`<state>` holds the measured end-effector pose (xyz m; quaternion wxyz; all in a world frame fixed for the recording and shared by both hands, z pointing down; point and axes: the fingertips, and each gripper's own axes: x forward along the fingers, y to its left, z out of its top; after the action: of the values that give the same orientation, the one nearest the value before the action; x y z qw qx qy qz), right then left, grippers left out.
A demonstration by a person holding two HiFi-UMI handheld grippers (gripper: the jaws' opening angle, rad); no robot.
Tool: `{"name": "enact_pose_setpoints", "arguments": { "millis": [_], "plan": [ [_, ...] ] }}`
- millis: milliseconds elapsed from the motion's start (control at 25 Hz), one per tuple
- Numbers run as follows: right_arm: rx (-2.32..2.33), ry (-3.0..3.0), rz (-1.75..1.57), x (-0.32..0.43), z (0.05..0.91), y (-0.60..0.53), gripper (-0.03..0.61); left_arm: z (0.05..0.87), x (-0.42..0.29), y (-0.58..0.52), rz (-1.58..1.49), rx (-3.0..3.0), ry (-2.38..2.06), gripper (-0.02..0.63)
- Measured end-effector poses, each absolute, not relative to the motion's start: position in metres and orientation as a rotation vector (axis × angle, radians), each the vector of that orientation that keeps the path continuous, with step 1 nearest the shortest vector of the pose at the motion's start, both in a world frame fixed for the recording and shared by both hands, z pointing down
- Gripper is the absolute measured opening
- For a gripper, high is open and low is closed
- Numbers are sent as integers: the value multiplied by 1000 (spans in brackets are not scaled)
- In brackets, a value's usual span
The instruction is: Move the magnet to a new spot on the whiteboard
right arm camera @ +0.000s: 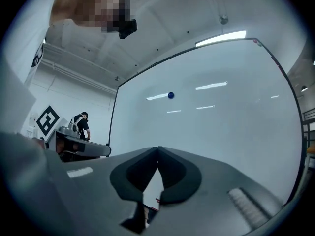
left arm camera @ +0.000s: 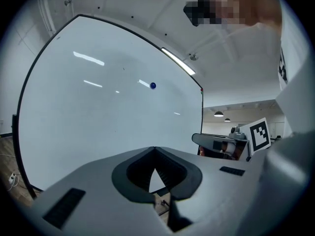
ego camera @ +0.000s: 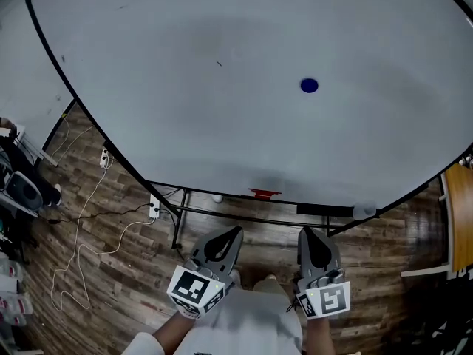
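Observation:
A small round blue magnet (ego camera: 309,86) sticks to the white whiteboard (ego camera: 244,109), right of its middle. It also shows as a dot on the board in the left gripper view, the magnet (left arm camera: 153,85), and in the right gripper view, the magnet (right arm camera: 171,95). Both grippers are held low near the person's body, well short of the board. The left gripper (ego camera: 230,237) is shut with nothing in it, its tips meeting (left arm camera: 155,149). The right gripper (ego camera: 311,237) is shut and empty too, tips together (right arm camera: 158,149).
A tray along the board's lower edge holds a red eraser (ego camera: 264,193) and a pale object (ego camera: 363,211). The board's black stand (ego camera: 177,224) and white cables (ego camera: 96,228) lie on the wood floor at left. A wooden panel (ego camera: 460,217) stands at right. A person is far off at the back (right arm camera: 82,124).

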<state>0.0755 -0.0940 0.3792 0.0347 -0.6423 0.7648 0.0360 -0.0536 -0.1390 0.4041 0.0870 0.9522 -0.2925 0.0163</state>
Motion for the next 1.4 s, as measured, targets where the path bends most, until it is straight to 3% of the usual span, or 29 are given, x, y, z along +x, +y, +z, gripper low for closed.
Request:
{"name": "enact_pose_setpoints", "arguments": {
  "millis": [680,960,1120,1400],
  "plan": [
    [-1911,2341,221,116,330,-115,9,356,-6,-163,-76,2832,-969,2],
    [-1879,2344,252,132,306,-120,9,298,22,-174,-162,2920,-970,3],
    [-1858,2343,285,137,293,-122,9,278,37,-181,-149,2961,-978,80],
    [-1831,2332,296,145,278,-123,9,234,54,-193,-154,3027,-1120,130]
  ]
}}
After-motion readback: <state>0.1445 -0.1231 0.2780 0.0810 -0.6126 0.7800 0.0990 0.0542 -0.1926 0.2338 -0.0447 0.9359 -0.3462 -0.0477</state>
